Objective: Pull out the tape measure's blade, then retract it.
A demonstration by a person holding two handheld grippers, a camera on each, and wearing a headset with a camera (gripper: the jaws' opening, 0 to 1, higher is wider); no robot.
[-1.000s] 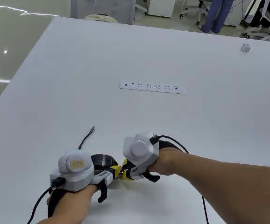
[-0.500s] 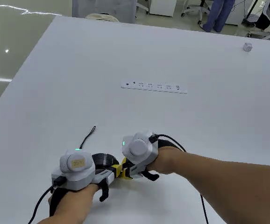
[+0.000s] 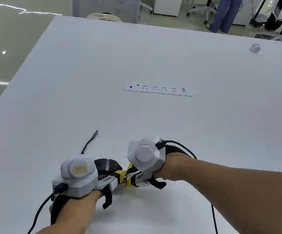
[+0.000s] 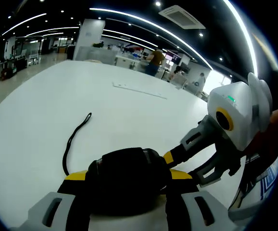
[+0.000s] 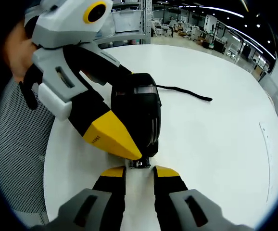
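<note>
A black tape measure [image 4: 127,178] with a black wrist strap [image 4: 74,139] rests on the white table near its front edge. My left gripper [image 4: 124,192] is shut on its body, one yellow-tipped finger on each side. In the right gripper view the tape measure [image 5: 139,113] lies just ahead. Its metal end hook [image 5: 139,163] sits between the tips of my right gripper [image 5: 140,174], which is shut narrowly on it. Hardly any blade is out. In the head view the left gripper [image 3: 112,181] and the right gripper [image 3: 130,178] meet tip to tip beside the tape measure [image 3: 107,165].
A white power strip [image 3: 154,89] lies flat at the table's middle. A small grey object [image 3: 255,48] sits far back on the right. The white table [image 3: 204,126] is bare around the grippers. Chairs and a standing person are beyond the far edge.
</note>
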